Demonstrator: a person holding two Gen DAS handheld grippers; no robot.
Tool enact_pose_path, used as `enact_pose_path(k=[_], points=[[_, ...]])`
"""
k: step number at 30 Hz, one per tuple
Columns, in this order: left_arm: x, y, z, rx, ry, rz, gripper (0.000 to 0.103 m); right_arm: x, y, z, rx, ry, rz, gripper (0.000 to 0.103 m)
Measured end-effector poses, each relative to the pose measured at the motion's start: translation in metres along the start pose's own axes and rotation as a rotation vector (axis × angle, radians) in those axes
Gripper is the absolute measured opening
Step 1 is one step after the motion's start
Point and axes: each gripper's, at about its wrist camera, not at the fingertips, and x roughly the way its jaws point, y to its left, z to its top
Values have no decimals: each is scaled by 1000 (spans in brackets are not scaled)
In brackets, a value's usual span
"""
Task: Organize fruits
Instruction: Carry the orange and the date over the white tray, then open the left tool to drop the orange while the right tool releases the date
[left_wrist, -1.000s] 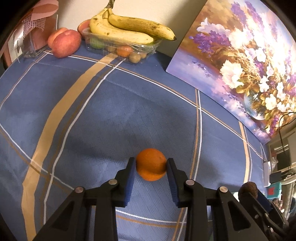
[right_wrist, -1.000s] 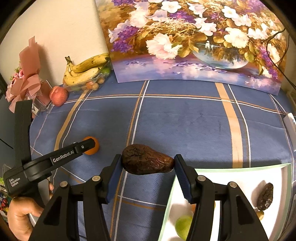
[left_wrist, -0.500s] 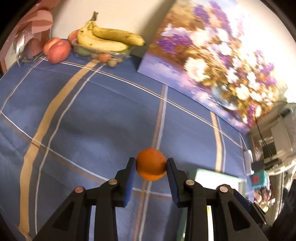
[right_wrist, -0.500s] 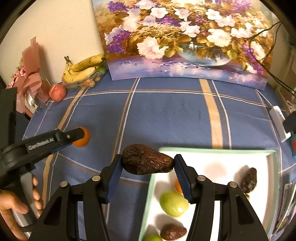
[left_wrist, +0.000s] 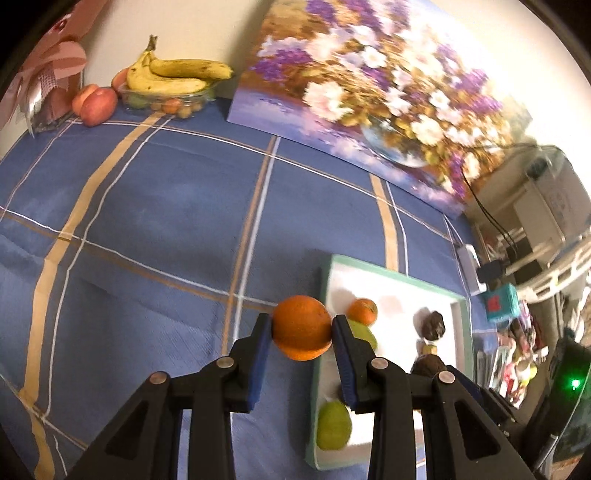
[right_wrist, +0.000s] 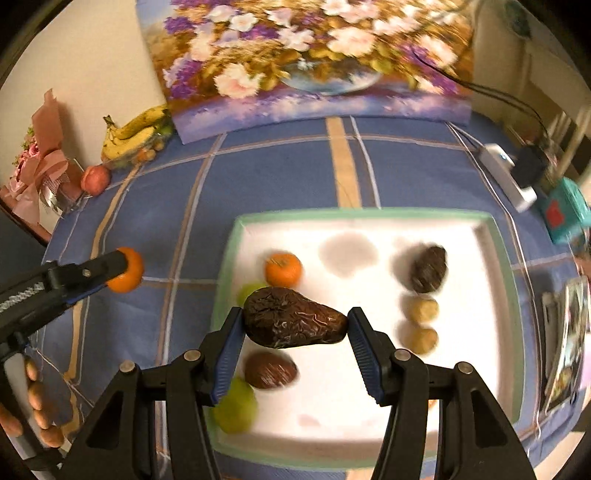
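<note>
My left gripper (left_wrist: 301, 328) is shut on an orange (left_wrist: 301, 326) and holds it in the air just left of the white tray (left_wrist: 391, 291) with the green rim. The right wrist view shows that same orange (right_wrist: 127, 269) in the left gripper (right_wrist: 110, 271), over the blue cloth beside the tray (right_wrist: 461, 229). My right gripper (right_wrist: 295, 325) is shut on a wrinkled dark brown avocado (right_wrist: 291, 323) above the tray's left half. In the tray lie a small orange (right_wrist: 282, 269), green fruits (right_wrist: 236, 408), dark brown fruits (right_wrist: 428, 269) and two small tan ones (right_wrist: 421, 310).
A flower painting (right_wrist: 306, 59) leans on the wall at the back. Bananas on a clear box (left_wrist: 170, 79), a peach (left_wrist: 98, 105) and a pink bouquet (right_wrist: 40, 162) stand at the far left. A white power strip (right_wrist: 508, 177) with a cable and a teal box (right_wrist: 563, 212) lie right of the tray.
Both grippers have moved right with their fruit. The orange has risen off the cloth and now hangs by the tray's left edge; the avocado is now over the tray.
</note>
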Motion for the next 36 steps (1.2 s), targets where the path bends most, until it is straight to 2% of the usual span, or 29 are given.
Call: enact_pose_path(k=[9,21,28,36], points=[[3,-42,-27,116,26,15,36,-8,-25,-27,16,13,-24,58],[40,-64,-41,194,105,59,36,12,-49,-40,50,72,-32,58],[59,-60,-48,191,170,95,36,15,-45,-40,20,71,-41,58],[58,-58,-48,179,177,90,36,16,-40,-41,-12,73,-60,58]])
